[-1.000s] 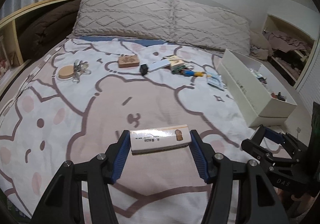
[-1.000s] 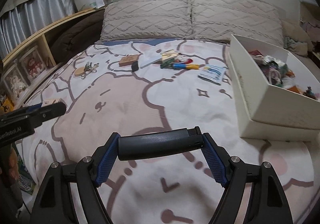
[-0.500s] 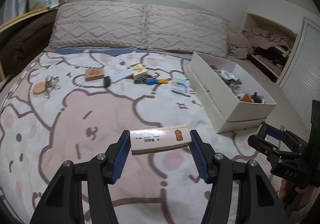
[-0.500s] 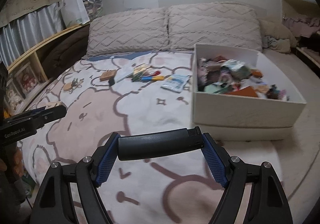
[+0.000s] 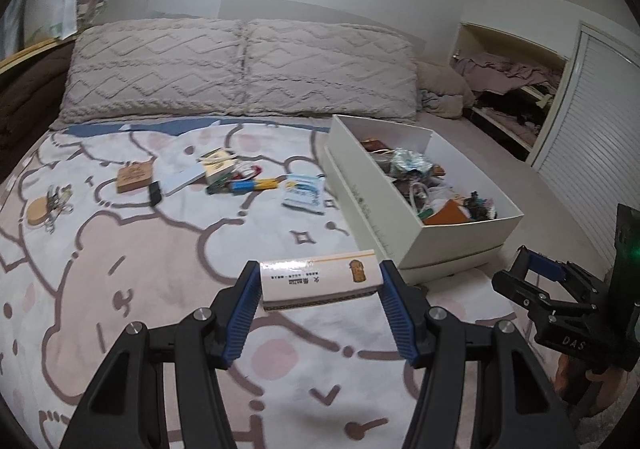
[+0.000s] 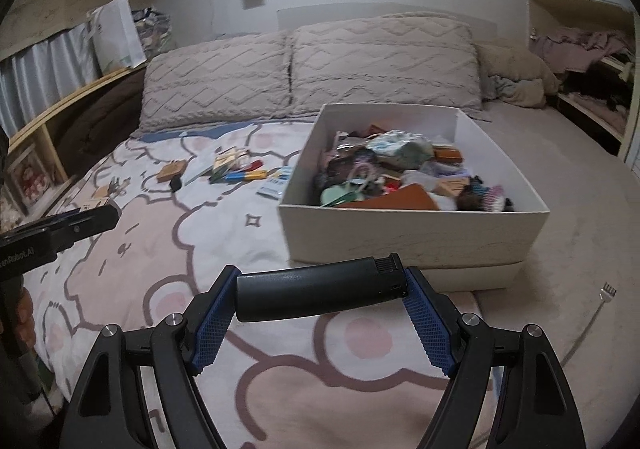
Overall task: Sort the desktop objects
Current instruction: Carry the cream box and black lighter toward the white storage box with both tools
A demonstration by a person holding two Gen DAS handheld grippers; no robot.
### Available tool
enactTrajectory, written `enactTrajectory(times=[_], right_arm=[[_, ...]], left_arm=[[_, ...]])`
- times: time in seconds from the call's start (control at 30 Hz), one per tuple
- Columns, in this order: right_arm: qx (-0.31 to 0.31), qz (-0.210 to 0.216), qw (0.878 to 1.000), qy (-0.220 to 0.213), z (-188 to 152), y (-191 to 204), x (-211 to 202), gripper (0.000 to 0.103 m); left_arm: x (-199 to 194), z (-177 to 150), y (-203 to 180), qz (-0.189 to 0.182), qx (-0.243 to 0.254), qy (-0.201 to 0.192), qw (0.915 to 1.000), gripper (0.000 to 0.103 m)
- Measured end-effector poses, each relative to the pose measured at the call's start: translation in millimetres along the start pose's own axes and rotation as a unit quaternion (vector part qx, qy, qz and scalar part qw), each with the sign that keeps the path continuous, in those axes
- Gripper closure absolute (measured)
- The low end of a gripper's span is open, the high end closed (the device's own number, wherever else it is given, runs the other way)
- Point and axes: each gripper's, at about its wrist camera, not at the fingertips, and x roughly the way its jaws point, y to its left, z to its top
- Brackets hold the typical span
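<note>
My left gripper is shut on a small white matchbox, held crosswise above the bear-print bedspread. My right gripper is shut on a black lighter, also held crosswise. Both hover short of the near end of a white storage box that holds several small items. The right gripper shows at the right edge of the left wrist view, and the left gripper at the left edge of the right wrist view. Loose items lie further up the bed.
A wooden coaster with keys lies at the bed's left side. Two knitted pillows line the headboard. A shelf unit stands left of the bed, open cupboards to the right. A small fork lies on the grey sheet.
Both grippers have swung right toward the white box, which now sits closer and more central in both views. Each grip is unchanged.
</note>
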Motion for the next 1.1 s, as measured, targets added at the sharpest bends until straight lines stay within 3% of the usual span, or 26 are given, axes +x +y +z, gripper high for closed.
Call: enactTrajectory(times=[0.6,1.1], right_arm=[[0.018,-0.030,0.999,-0.036,42,-60,5,0.022],[0.045,-0.048,0.997,-0.038,87,-110,43,0.022]], left_arm=[[44,55,-55,-0.056,0.049,-0.039,0.9965,0.044],[97,78,-85,-0.089,0.057,-0.036,0.9938,0.044]])
